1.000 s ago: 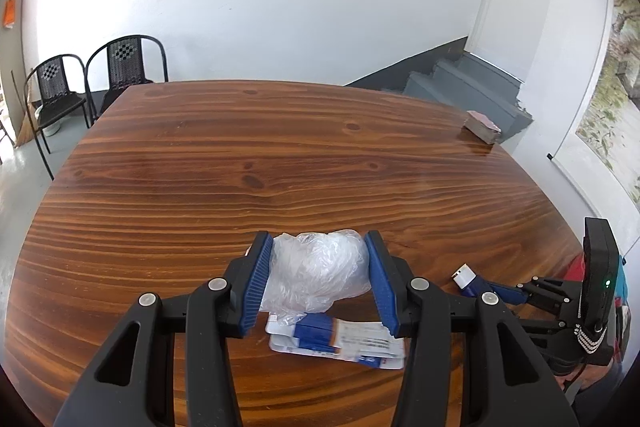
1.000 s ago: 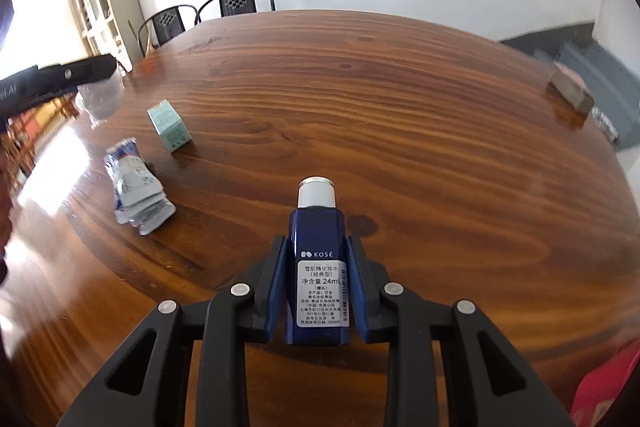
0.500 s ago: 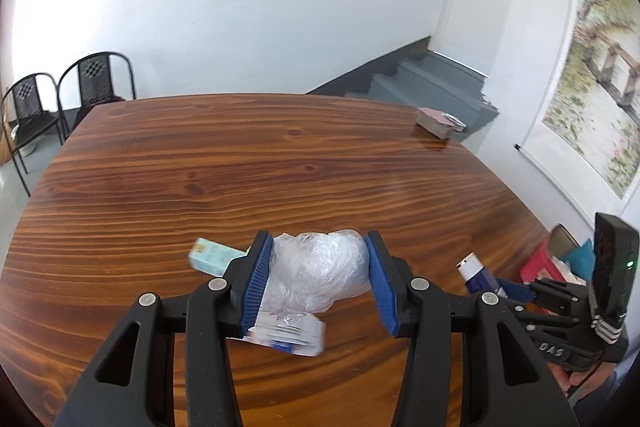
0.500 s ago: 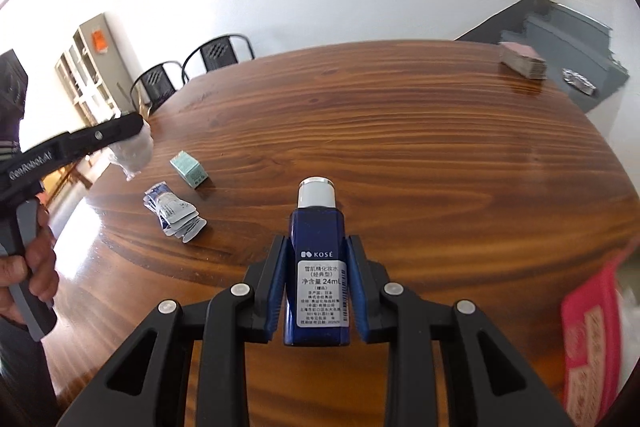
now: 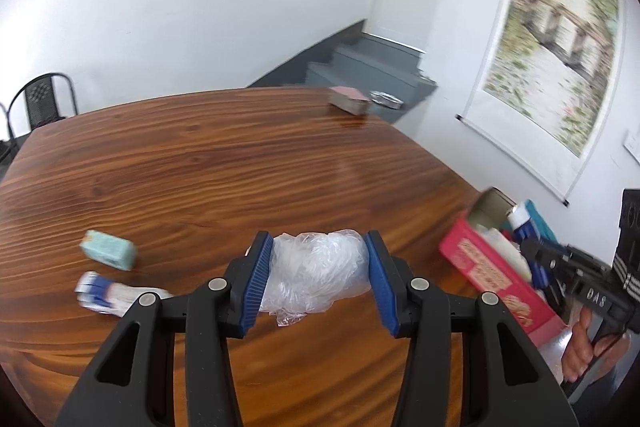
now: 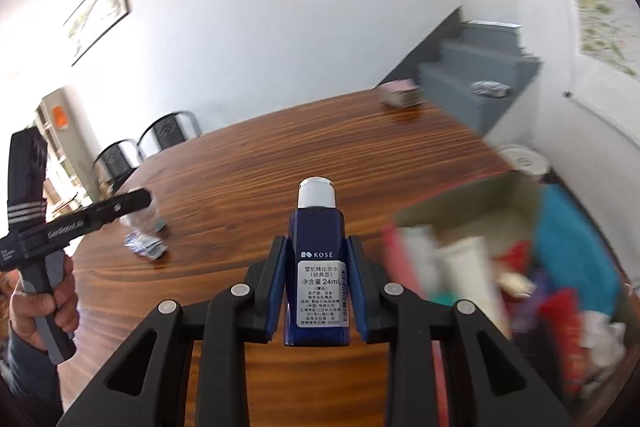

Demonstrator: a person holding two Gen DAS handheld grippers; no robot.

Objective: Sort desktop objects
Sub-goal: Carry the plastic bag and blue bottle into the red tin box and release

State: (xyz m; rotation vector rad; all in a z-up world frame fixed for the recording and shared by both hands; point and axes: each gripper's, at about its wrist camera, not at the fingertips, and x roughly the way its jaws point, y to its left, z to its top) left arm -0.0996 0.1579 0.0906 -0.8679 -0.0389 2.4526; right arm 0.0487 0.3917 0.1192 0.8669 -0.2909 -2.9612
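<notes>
Carrying step, I judge: the left gripper (image 5: 318, 277) clamps a plastic bag (image 5: 316, 273); the right gripper (image 6: 316, 285) clamps a blue bottle (image 6: 317, 267) near the red box (image 5: 494, 269) on the table's right; next, lowering both inside it.

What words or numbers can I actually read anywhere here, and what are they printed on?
"KOSÉ": blue bottle, on its white label.
"24mL": same label; the smaller lines below are too small to read.
"DAS": right gripper, on its black body.
Left gripper body: white lettering, too blurred.
Red box: yellow print, too blurred.
</notes>
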